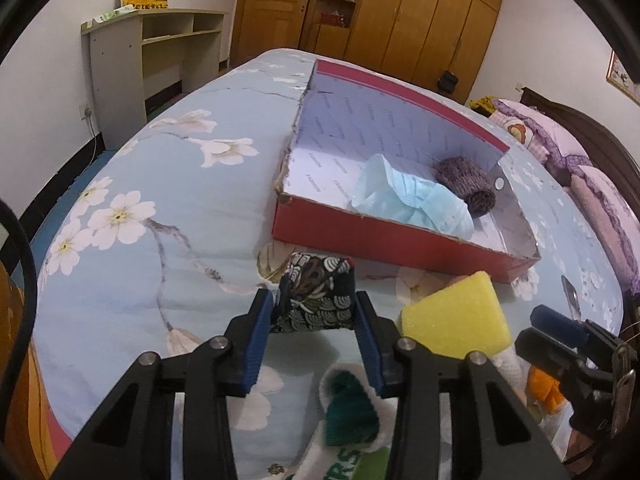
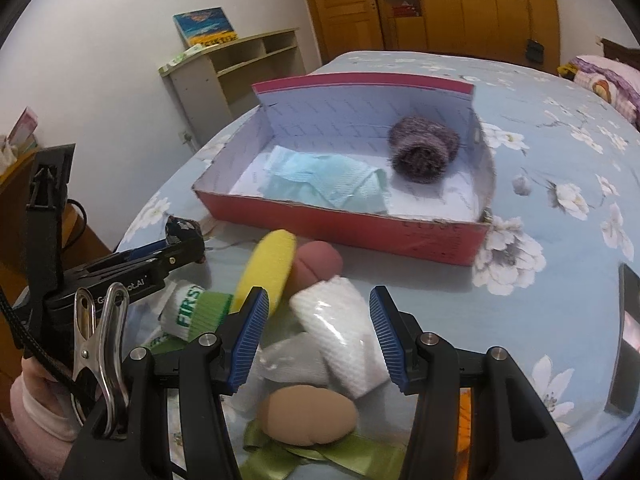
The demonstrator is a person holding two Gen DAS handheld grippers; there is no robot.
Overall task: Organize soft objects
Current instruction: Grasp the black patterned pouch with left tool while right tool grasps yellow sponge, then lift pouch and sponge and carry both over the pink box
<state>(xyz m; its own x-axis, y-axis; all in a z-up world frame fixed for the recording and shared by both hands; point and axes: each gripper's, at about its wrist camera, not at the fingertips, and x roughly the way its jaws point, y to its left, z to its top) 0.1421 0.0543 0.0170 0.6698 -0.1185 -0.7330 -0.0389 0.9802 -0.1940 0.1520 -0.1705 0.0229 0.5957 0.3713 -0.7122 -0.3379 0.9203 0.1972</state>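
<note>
A red cardboard box point(image 1: 392, 236) point(image 2: 344, 224) lies on the bed and holds a blue face mask point(image 1: 412, 200) point(image 2: 328, 184) and a purple knitted roll point(image 1: 466, 182) point(image 2: 422, 150). My left gripper point(image 1: 314, 304) is shut on a dark patterned fabric pouch point(image 1: 316, 296) point(image 2: 182, 228), just in front of the box. My right gripper point(image 2: 318, 312) is open over a white rolled cloth point(image 2: 340, 328). A yellow sponge point(image 1: 456, 320) point(image 2: 266, 268), a pink soft piece point(image 2: 318, 264), a beige soft ball point(image 2: 308, 414) and a white-green sock point(image 1: 348, 404) point(image 2: 192, 312) lie around.
The bed has a light blue flowered cover point(image 1: 160, 200). A dark phone point(image 2: 626, 344) lies at the right. Pink pillows point(image 1: 560, 148) are at the head. A pale shelf desk point(image 1: 152, 48) and wooden wardrobes point(image 1: 420, 12) stand beyond the bed.
</note>
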